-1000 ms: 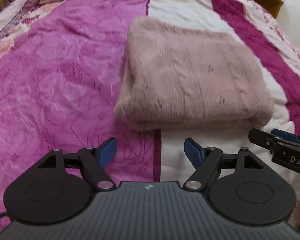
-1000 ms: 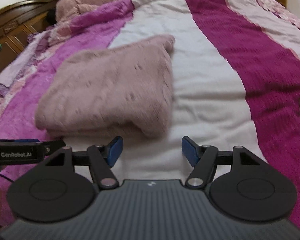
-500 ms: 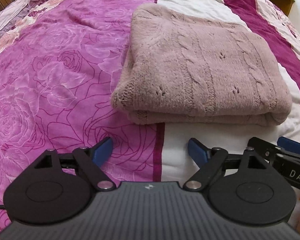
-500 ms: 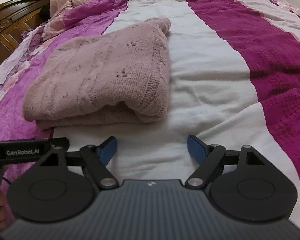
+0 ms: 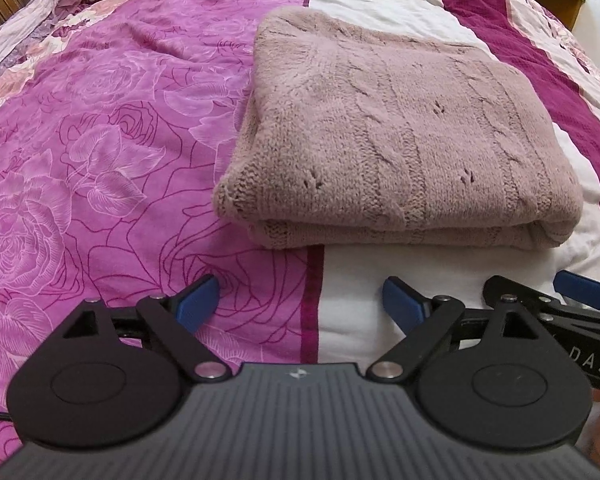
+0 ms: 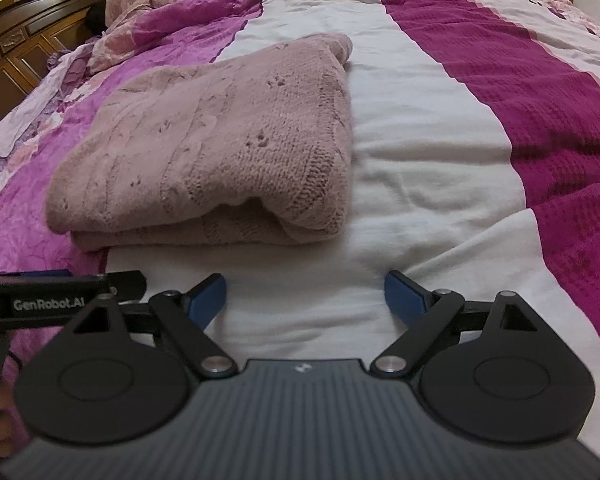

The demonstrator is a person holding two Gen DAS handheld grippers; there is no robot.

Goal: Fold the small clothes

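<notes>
A dusty-pink knitted sweater (image 5: pixel 400 140) lies folded into a thick rectangle on the bed; it also shows in the right wrist view (image 6: pixel 212 148). My left gripper (image 5: pixel 300 302) is open and empty, just short of the sweater's near edge. My right gripper (image 6: pixel 304 294) is open and empty, in front of the sweater's near right corner, over the white stripe. The right gripper's blue fingertip shows at the right edge of the left wrist view (image 5: pixel 580 288), and the left gripper's arm shows at the left of the right wrist view (image 6: pixel 52 300).
The bed is covered by a quilt with a pink rose-print panel (image 5: pixel 100 140), a white stripe (image 6: pixel 420 120) and a magenta stripe (image 6: pixel 520 80). A dark wooden headboard (image 6: pixel 16 48) stands at the far left. Rumpled bedding (image 6: pixel 172 4) lies at the head of the bed.
Both grippers have moved lower and closer to the sweater's near edge, which now looks larger. Both stayed open. The sweater has not moved.
</notes>
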